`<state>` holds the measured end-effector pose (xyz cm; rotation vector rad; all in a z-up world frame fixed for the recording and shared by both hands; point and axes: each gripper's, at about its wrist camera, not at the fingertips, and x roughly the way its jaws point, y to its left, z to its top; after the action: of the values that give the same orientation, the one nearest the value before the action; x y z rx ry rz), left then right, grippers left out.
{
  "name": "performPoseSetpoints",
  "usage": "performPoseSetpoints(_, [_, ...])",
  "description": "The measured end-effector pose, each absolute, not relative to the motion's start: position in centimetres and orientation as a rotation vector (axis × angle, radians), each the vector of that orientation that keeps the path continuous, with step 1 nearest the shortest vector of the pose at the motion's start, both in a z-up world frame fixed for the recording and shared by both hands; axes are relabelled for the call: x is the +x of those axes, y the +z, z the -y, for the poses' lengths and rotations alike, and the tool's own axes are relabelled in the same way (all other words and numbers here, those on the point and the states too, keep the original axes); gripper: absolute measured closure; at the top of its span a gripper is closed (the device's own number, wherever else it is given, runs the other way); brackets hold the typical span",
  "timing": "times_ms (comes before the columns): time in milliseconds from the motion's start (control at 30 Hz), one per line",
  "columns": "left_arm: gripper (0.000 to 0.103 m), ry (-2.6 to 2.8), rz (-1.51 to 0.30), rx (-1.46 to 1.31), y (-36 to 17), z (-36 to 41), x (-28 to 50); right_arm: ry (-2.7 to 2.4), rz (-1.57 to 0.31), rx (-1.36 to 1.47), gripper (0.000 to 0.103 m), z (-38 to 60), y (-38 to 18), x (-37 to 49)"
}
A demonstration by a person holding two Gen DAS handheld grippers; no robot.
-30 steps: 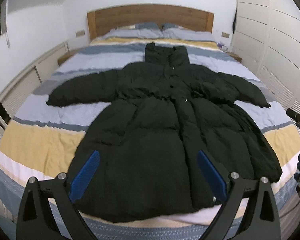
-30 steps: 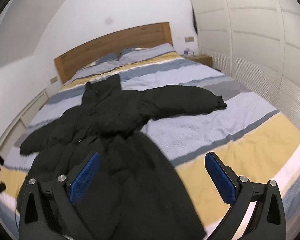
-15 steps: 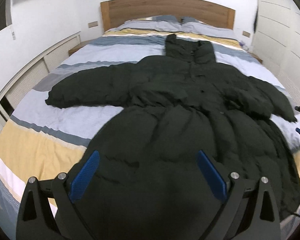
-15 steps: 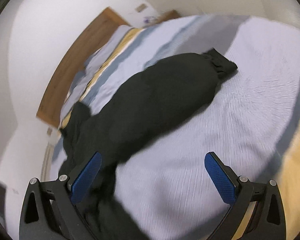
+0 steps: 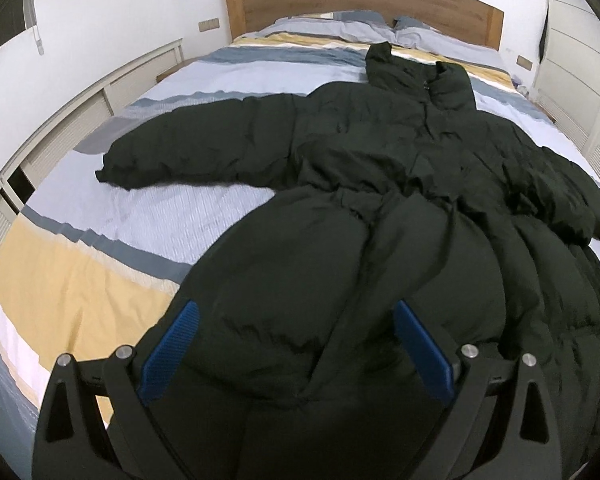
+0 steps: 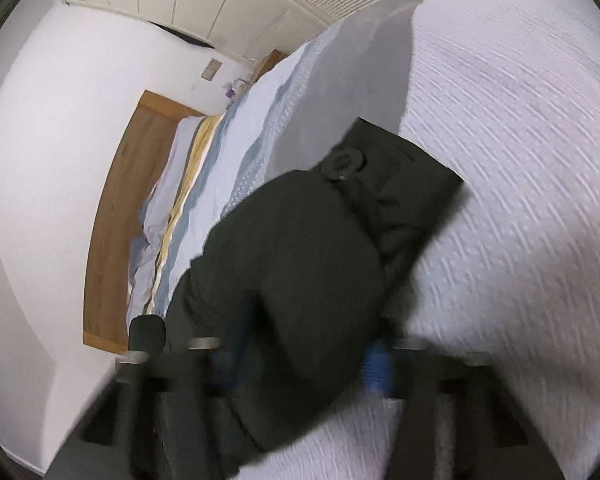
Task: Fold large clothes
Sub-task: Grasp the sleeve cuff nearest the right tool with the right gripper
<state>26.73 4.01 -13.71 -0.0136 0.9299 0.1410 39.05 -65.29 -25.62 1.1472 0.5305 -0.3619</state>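
A long black padded coat (image 5: 380, 208) is laid face up and spread flat on the striped bed (image 5: 72, 280), collar toward the headboard (image 5: 360, 8) at 12 o'clock and hem toward 6 o'clock, presumably so that its sleeves and sides can be folded inward one at a time. The left sleeve (image 5: 204, 152) is stretched out toward 9 o'clock in the left wrist view, clear of the body of the coat.

The left gripper (image 5: 296, 344) is held over the lower skirt of the coat with its jaws spread wide; the blue pads (image 5: 168, 352) stand on either side of a puffed panel without pressing on it, so nothing is gripped there yet.

In the blurred right wrist view, the right sleeve (image 6: 312, 264) fills the centre, its cuff (image 6: 404, 192) with a round snap pointing toward 1 o'clock. The right gripper (image 6: 300, 356) is rolled onto its side and its jaws are closing, with the sleeve's padding bunched between them near the cuff end. This grasp is judged to be meant for carrying the sleeve across the chest as the first fold.
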Motion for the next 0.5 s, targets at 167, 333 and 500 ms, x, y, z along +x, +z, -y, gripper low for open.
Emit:
performPoseSetpoints(167, [0.004, 0.139, -0.919, -0.026, -13.5, -4.1, 26.3, -0.307, -0.484, 0.955, 0.094, 63.2, -20.5, 40.5])
performPoseSetpoints(333, [0.004, 0.138, -0.893, -0.053, -12.6, -4.9, 25.4, -0.183, -0.467, 0.724, 0.095, 58.0, -13.9, 42.3])
performPoseSetpoints(500, [0.004, 0.147, -0.871, -0.081, -11.5, -6.3, 24.1, -0.041, -0.451, 0.58, 0.094, 51.3, -8.5, 44.0])
